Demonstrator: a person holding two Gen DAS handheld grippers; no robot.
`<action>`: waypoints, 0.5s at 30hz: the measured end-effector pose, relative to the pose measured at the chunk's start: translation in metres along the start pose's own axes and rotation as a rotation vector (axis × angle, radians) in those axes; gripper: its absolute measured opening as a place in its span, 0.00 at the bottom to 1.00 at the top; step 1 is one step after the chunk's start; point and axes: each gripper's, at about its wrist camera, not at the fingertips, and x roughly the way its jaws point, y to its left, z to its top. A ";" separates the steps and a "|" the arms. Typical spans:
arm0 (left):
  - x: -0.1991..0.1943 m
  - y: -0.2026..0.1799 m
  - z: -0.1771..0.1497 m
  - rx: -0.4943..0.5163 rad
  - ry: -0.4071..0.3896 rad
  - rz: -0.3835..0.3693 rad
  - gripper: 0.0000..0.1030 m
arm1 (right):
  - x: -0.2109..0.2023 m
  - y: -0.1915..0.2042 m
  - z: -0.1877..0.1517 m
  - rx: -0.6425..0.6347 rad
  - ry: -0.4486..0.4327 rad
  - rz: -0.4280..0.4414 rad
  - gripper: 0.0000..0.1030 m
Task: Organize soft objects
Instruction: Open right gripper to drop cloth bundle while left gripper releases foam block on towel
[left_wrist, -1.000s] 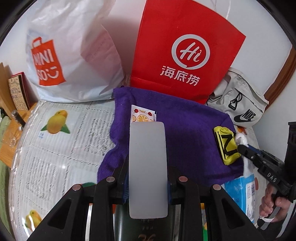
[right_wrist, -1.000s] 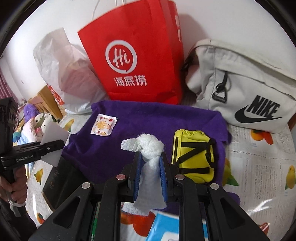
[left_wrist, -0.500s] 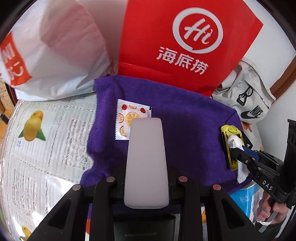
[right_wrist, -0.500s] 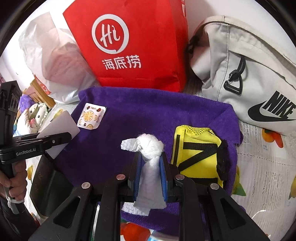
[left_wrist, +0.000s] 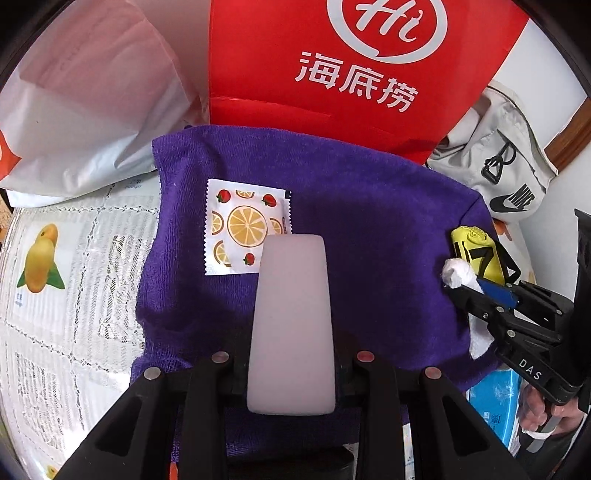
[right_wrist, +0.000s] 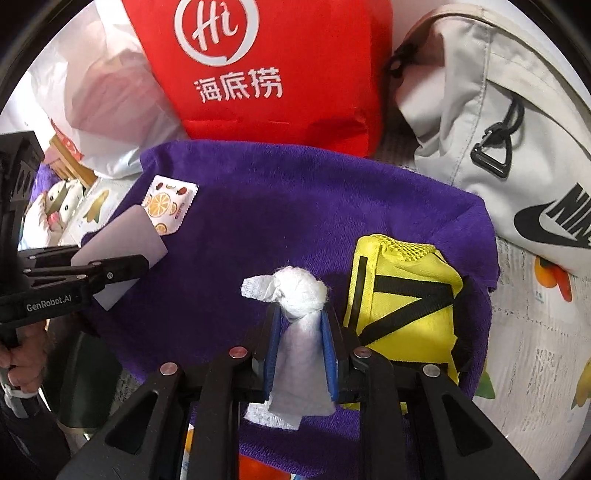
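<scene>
A purple towel (left_wrist: 362, 229) (right_wrist: 295, 221) lies spread on the table. On it lie a fruit-print sachet (left_wrist: 245, 225) (right_wrist: 170, 205) at the left and a yellow pouch with black straps (right_wrist: 402, 299) (left_wrist: 478, 254) at the right. My left gripper (left_wrist: 291, 332) is shut on a flat pale lilac pad (left_wrist: 291, 321) (right_wrist: 122, 251), held above the towel just short of the sachet. My right gripper (right_wrist: 301, 321) is shut on a twisted white tissue (right_wrist: 299, 295) (left_wrist: 458, 273), above the towel beside the yellow pouch.
A red paper bag (left_wrist: 351, 62) (right_wrist: 266, 66) stands behind the towel, a white plastic bag (left_wrist: 85, 96) to its left, a grey Nike bag (right_wrist: 498, 129) (left_wrist: 506, 166) to its right. A blue tissue pack (left_wrist: 495, 406) lies at the towel's near right. The tablecloth (left_wrist: 74, 277) has fruit prints.
Both grippers have moved forward over the towel. The sachet, red bag and yellow pouch now look closer. Both grips are unchanged.
</scene>
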 end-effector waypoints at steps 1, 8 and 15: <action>0.001 0.000 0.000 0.000 0.004 0.002 0.30 | 0.000 0.000 0.001 -0.004 0.001 -0.001 0.29; -0.004 0.004 -0.003 0.001 0.001 0.014 0.49 | -0.013 -0.001 0.000 0.007 -0.047 -0.010 0.53; -0.038 0.011 -0.014 -0.019 -0.065 0.035 0.49 | -0.050 0.001 -0.016 0.043 -0.128 -0.015 0.55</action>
